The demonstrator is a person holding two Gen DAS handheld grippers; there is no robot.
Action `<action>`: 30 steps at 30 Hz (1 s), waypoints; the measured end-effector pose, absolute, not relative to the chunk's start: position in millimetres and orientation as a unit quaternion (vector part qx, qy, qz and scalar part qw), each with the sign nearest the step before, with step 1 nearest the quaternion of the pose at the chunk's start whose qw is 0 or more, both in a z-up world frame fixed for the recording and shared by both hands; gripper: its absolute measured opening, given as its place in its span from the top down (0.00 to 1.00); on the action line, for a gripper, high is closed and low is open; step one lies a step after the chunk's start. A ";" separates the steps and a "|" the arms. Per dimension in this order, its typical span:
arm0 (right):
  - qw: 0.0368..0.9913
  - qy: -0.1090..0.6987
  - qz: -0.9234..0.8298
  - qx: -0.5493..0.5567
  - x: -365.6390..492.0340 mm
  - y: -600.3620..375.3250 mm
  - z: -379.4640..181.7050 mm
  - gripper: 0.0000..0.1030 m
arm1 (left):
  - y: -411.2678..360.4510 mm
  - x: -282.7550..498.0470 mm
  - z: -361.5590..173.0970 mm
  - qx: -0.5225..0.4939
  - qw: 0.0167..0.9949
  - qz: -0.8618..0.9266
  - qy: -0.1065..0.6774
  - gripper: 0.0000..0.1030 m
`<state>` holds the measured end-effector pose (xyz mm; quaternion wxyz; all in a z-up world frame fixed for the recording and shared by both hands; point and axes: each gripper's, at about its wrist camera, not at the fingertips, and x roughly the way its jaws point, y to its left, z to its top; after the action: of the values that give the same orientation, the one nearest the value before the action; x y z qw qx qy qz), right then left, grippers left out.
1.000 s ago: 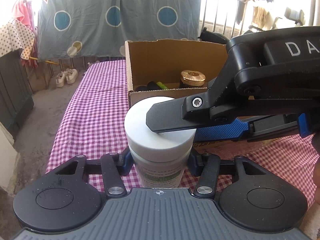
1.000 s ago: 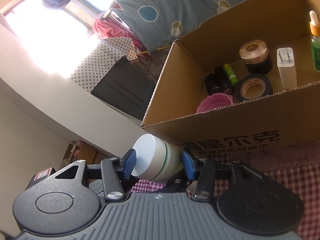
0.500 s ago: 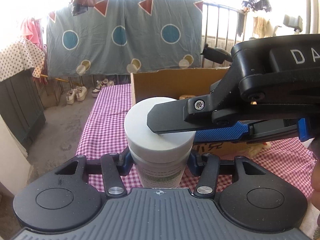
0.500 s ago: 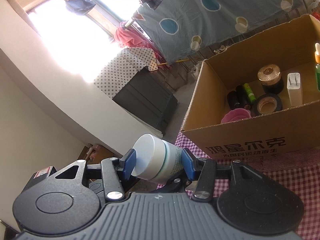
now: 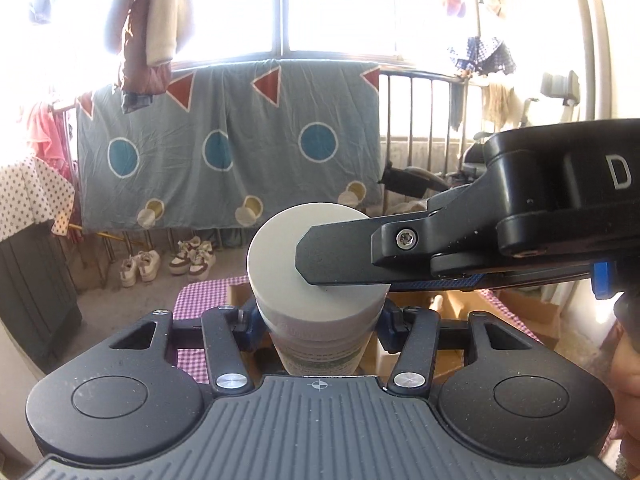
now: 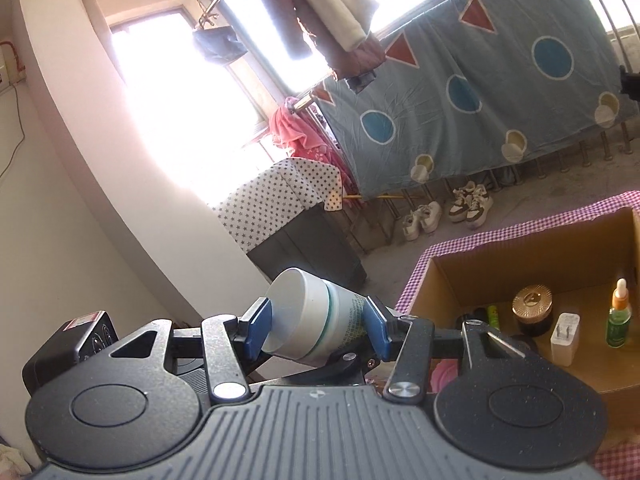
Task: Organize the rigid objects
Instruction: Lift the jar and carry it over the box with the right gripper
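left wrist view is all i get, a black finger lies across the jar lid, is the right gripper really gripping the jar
Observer: Yes. The right gripper is shut on the jar end to end: one blue pad on the lid's top, the other at the base.
Operator: whats in the box, i barely see it
Observer: The box holds a gold-lidded pot, a green dropper bottle and a white charger, among other things.
Operator: any room left for the jar
Observer: Probably; bare cardboard floor shows in front of the charger.
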<state>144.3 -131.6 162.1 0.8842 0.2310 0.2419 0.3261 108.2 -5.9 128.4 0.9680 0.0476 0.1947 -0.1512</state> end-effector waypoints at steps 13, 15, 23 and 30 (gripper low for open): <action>0.899 0.265 0.207 0.281 181.6 -239.5 113.4 0.47 | -93.7 178.2 85.5 0.030 0.916 -0.283 0.283 0.49; 0.896 0.279 0.195 0.287 189.1 -246.7 99.2 0.47 | -99.1 187.9 72.3 0.025 0.906 -0.292 0.306 0.49; 0.879 0.325 0.182 0.298 206.4 -260.9 55.7 0.48 | -100.8 215.5 41.0 0.023 0.877 -0.301 0.373 0.49; 0.875 0.348 0.175 0.287 212.2 -258.3 41.9 0.47 | -99.8 218.3 33.3 0.022 0.861 -0.304 0.407 0.49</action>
<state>212.2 -258.3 41.9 0.8750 0.2870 0.3484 0.1751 218.3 -99.8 33.3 0.8610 0.0224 0.4074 -0.3036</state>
